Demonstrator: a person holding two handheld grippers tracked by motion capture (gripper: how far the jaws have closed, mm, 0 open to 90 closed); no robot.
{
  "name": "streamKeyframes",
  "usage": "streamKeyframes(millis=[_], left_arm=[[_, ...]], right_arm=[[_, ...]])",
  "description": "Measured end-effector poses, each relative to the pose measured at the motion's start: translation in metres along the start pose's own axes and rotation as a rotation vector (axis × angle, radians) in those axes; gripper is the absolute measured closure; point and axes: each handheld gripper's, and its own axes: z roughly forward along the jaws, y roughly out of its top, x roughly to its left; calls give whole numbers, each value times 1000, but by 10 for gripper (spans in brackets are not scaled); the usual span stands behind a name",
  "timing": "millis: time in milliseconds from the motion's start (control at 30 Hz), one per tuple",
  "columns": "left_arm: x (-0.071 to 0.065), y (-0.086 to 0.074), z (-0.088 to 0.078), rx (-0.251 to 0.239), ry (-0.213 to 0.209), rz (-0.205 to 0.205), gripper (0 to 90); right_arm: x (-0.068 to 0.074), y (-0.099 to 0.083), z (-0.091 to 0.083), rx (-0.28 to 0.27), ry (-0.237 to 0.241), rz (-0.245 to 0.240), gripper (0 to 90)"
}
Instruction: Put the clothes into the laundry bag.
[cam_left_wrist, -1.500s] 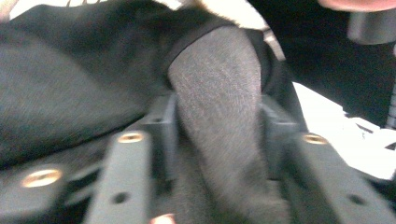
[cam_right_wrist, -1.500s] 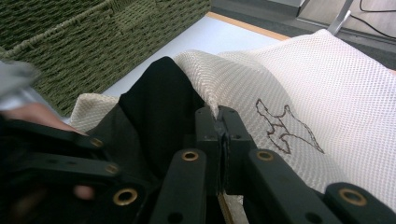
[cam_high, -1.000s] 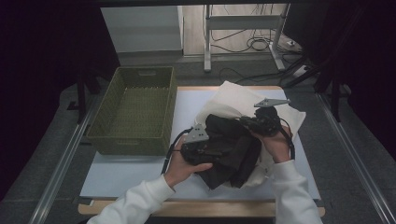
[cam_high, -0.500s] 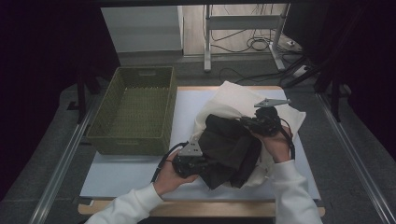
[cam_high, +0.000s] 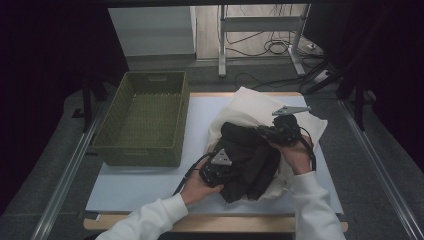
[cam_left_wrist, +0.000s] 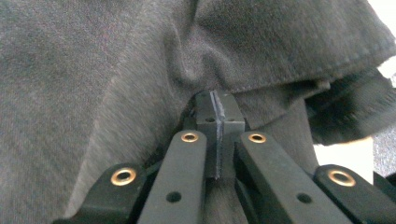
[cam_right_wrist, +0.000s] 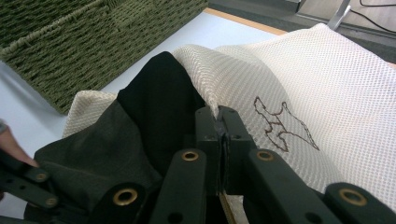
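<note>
Dim room all around, with cables and a metal stand on the floor past the far edge, and a white table (cam_high: 150, 185) lit in the middle. Going left to right: a green woven basket (cam_high: 142, 120) sits on the left half with nothing in it. Just right of it, well apart from the basket wall, lies a cream mesh laundry bag (cam_high: 250, 102) with a little dog outline stitched on it (cam_right_wrist: 280, 123), and a dark garment (cam_high: 250, 160) half stuffed into its mouth.

The left gripper (cam_high: 216, 172) is down at the near-left edge of the dark garment (cam_left_wrist: 116, 70), jaws pressed together with a fold of the grey fabric pinched at their tips. They've just been closing, and cloth is between them. The right gripper (cam_high: 280, 131) is on the far-right side, jaws pinched tight on the rim of the mesh bag (cam_right_wrist: 212, 109), holding the opening up.

Looks to me like the job is getting the garment into (or out of) the bag, can't tell which for sure. Either way, I'd keep the right grip steady so the mouth stays wide, and move the left hand slowly along the line of the opening so the fabric doesn't snag on the mesh. One fold only, or the whole bundle drags the bag.
</note>
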Motion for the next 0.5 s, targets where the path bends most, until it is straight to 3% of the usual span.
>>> streamKeyframes(millis=[167, 500], left_arm=[[1, 5, 9, 8, 17, -4, 900], [4, 10, 20, 15, -7, -38, 900]], right_arm=[[2, 0, -1, 4, -8, -11, 880], [9, 2, -3, 9, 2, -29, 882]])
